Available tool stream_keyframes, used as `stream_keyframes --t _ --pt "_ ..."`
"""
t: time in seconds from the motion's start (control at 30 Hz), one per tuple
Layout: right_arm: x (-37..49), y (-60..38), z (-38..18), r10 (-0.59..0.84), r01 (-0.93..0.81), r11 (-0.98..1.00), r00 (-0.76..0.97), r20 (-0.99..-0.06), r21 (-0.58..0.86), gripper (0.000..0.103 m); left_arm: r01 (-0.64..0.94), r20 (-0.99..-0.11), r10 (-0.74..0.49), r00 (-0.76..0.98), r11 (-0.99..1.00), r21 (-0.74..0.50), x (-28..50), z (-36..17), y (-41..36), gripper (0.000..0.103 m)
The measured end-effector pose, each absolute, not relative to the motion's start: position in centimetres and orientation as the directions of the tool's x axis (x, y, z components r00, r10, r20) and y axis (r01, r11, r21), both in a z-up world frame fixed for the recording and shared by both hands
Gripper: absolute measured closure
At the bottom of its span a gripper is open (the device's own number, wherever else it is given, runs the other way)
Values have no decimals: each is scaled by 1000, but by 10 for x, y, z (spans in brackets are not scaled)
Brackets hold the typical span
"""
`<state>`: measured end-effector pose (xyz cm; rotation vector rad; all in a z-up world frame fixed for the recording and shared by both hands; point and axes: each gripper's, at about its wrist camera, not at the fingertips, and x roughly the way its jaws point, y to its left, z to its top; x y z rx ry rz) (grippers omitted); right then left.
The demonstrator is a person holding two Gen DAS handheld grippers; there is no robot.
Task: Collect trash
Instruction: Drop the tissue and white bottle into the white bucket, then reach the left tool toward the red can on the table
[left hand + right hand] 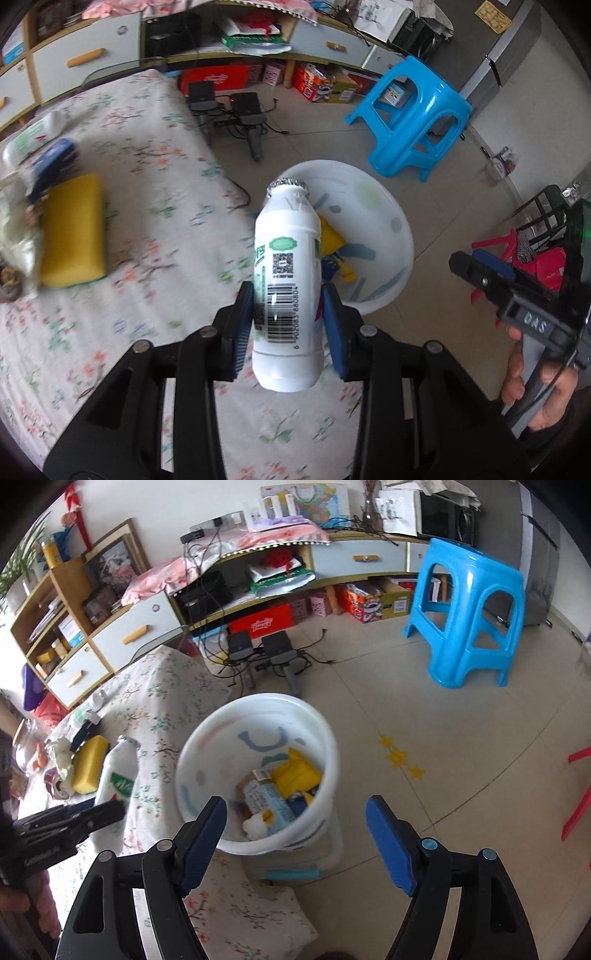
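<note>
My left gripper (288,325) is shut on a white plastic bottle (286,288) with a foil top and a barcode label. It holds the bottle upright above the floral cloth, just left of the white bucket (402,229). The bottle also shows in the right wrist view (116,775), held by the left gripper (110,810). My right gripper (295,834) is open and empty, above the near rim of the white bucket (207,731). The bucket holds a yellow wrapper (295,775), a carton (264,797) and other trash.
A floral-cloth table (147,236) bears a yellow sponge (72,230), a tube (35,136), a dark blue item (55,155) and crumpled wrapping (16,229). A blue plastic stool (469,609) stands on the tiled floor. Black devices with cables (258,650) lie before the cabinet.
</note>
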<state>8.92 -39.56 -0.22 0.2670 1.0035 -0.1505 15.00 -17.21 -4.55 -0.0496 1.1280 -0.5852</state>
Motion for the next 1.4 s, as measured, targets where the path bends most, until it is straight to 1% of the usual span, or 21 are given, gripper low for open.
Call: stream_keyframes --t 0.2,0.3,0.33,0.37,0.4,0.43,0.6,0.73,0.93,1.03,1.23,1.33,1.4 --pt "86 -410 -2 7 274 945 531 -847 179 24 442 -833 -464 302 842 -309 161 -47 -196 65" --pt "85 -410 1 9 276 943 536 -844 186 24 452 -815 -487 315 832 -323 165 -45 -199 64" --pt "85 -410 1 9 276 943 538 -843 186 24 449 -812 -487 321 834 -323 167 -45 -199 54" --pt "84 -410 2 8 277 943 539 -842 186 24 440 -815 -478 328 841 -315 169 -44 -197 32" --pt "83 -410 2 4 278 943 541 -841 183 24 421 -818 -457 349 856 -299 170 -42 -195 22" --pt "83 -409 3 1 278 943 542 -840 181 24 407 -816 -443 373 868 -285 169 -40 -192 15" --pt "85 -406 5 -2 276 945 544 -839 177 23 374 -833 -381 401 898 -231 163 -34 -176 13" --pt "89 -397 5 1 263 950 542 -840 171 23 361 -827 -354 437 911 -199 155 -28 -156 2" --pt "95 -372 8 12 228 961 540 -842 159 22 313 -820 -314 478 933 -175 148 -21 -116 1" --pt "101 -358 10 17 209 966 540 -841 153 20 277 -823 -288 490 946 -166 145 -19 -92 1" --pt "117 -323 9 50 180 970 519 -853 166 19 160 -828 -169 535 982 -98 149 -15 -40 1" --pt "127 -304 8 72 162 971 507 -859 177 19 48 -833 -90 546 996 -77 157 -17 -7 1" --pt "132 -293 8 85 151 971 503 -860 184 19 -46 -854 -33 519 997 -66 165 -22 17 1"
